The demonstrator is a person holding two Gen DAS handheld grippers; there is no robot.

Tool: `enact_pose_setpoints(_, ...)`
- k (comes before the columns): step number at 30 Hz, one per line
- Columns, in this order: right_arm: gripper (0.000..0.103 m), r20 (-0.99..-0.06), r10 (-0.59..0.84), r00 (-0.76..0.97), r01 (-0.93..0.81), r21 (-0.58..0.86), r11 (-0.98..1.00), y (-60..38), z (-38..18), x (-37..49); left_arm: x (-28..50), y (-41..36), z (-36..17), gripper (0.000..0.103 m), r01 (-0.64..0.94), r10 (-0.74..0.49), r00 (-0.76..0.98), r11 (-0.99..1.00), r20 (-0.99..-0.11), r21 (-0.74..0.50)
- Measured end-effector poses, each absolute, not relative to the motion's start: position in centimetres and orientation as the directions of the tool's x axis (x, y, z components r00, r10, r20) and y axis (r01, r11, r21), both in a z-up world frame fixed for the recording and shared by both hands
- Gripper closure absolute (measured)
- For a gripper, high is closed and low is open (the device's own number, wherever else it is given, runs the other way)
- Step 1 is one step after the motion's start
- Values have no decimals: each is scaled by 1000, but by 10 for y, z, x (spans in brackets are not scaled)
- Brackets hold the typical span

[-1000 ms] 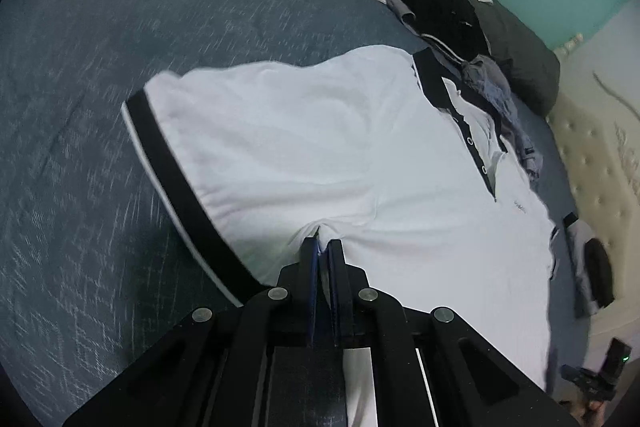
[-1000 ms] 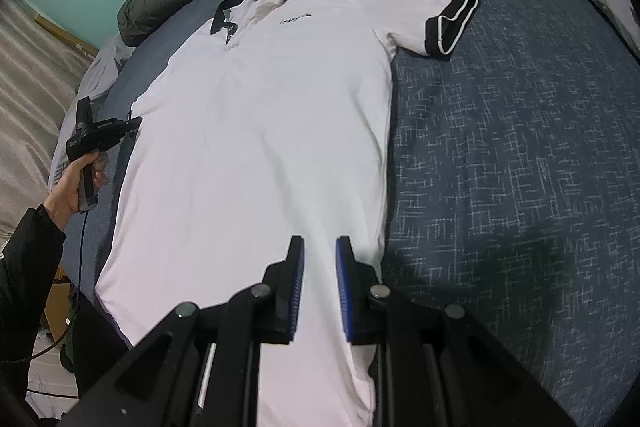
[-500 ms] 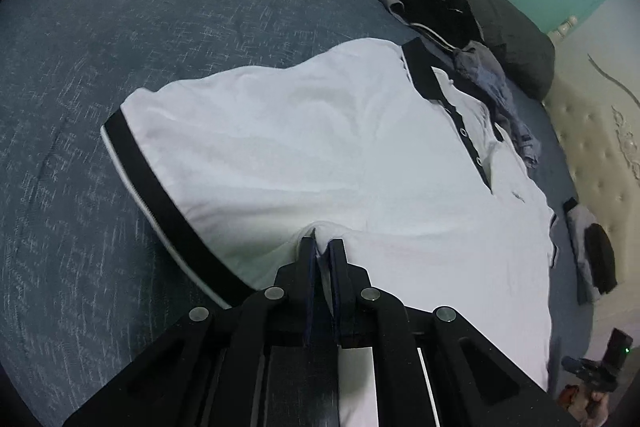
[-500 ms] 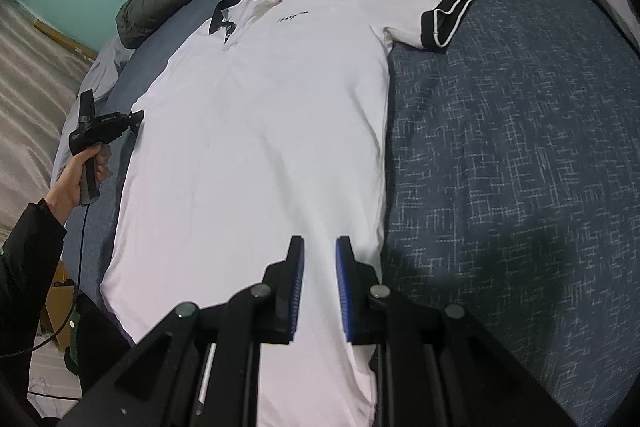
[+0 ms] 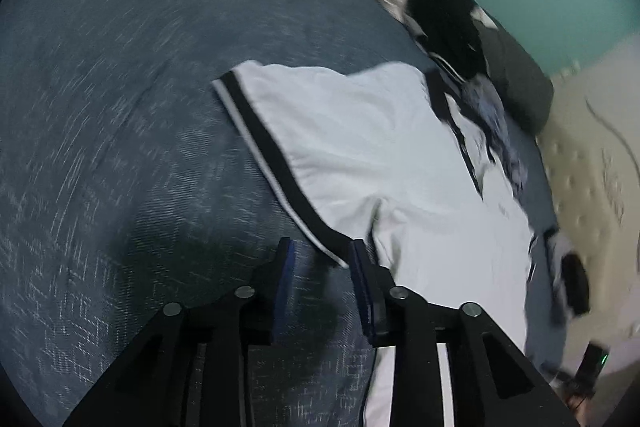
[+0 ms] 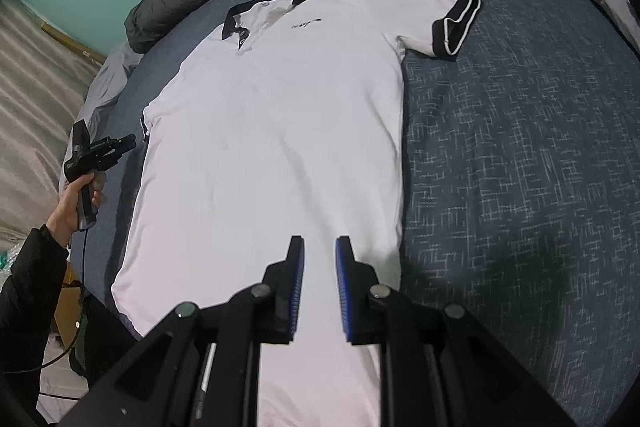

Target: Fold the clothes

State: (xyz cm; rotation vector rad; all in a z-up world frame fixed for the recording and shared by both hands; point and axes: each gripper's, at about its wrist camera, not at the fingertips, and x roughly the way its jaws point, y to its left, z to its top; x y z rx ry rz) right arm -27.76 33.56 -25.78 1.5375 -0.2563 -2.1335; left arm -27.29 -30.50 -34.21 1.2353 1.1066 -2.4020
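Blue bed (image 6: 520,147), white polo shirt (image 6: 280,127) flat. Left gripper (image 5: 320,259) and right gripper (image 6: 320,255): jaws apart, holding nothing. Risk: grabbing bedcover with the sleeve (image 5: 280,147), bunching the fold.

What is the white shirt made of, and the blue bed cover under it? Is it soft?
The white shirt looks like soft, matte knit cotton, though I can't be sure: it lies limp with small creases and has no shine. Its black sleeve band looks ribbed. The blue bed cover looks like woven fabric, dull, with pale crisscross threads showing. Both seem soft.
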Motion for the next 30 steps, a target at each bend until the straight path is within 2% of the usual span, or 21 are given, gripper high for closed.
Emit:
enact_pose_setpoints(2, 88, -837, -489, -244, 278, 423, -862, 337, -257, -278, -274, -309, -347, 62, 514, 130, -625, -674, -770, -531)
enact_pose_setpoints(6, 88, -841, -482, -246, 268, 419, -868, 340, -258, -280, -279, -311, -359, 61, 518, 153, -646, -631, -748, -577)
enact_pose_setpoints(9, 88, -844, -477, -243, 263, 416, -870, 341, -261, -282, -285, -307, -363, 63, 507, 142, -641, -659, -754, -555)
enact_pose_setpoints(10, 88, -846, -476, -242, 264, 414, -871, 341, -262, -282, -286, -305, -364, 67, 508, 138, -636, -666, -759, -547)
enact_pose_setpoints(11, 88, -847, -474, -240, 263, 413, -872, 341, -263, -283, -287, -304, -365, 77, 508, 134, -632, -673, -763, -538)
enact_pose_setpoints(14, 88, -850, -471, -237, 258, 412, -874, 341, -266, -284, -286, -303, -366, 86, 514, 113, -628, -683, -770, -519)
enact_pose_setpoints(19, 88, -848, -471, -244, 238, 418, -877, 345, -267, -287, -270, -301, -352, 86, 510, 69, -646, -703, -761, -496)
enact_pose_setpoints(22, 88, -843, -473, -256, 211, 428, -879, 353, -267, -293, -258, -297, -346, 81, 510, 61, -656, -698, -752, -502)
enact_pose_setpoints(26, 88, -834, -468, -291, 174, 435, -883, 363, -264, -303, -243, -289, -339, 52, 514, 44, -675, -688, -736, -513)
enact_pose_setpoints(27, 87, -829, -471, -303, 164, 441, -882, 367, -263, -306, -239, -286, -338, 50, 514, 38, -680, -687, -732, -513)
enact_pose_setpoints(29, 70, -817, -475, -327, 141, 455, -879, 374, -262, -313, -233, -278, -334, 43, 511, 17, -689, -698, -725, -502)
enact_pose_setpoints(30, 69, -814, -474, -335, 123, 461, -879, 379, -262, -318, -230, -274, -332, 41, 508, 10, -693, -704, -721, -497)
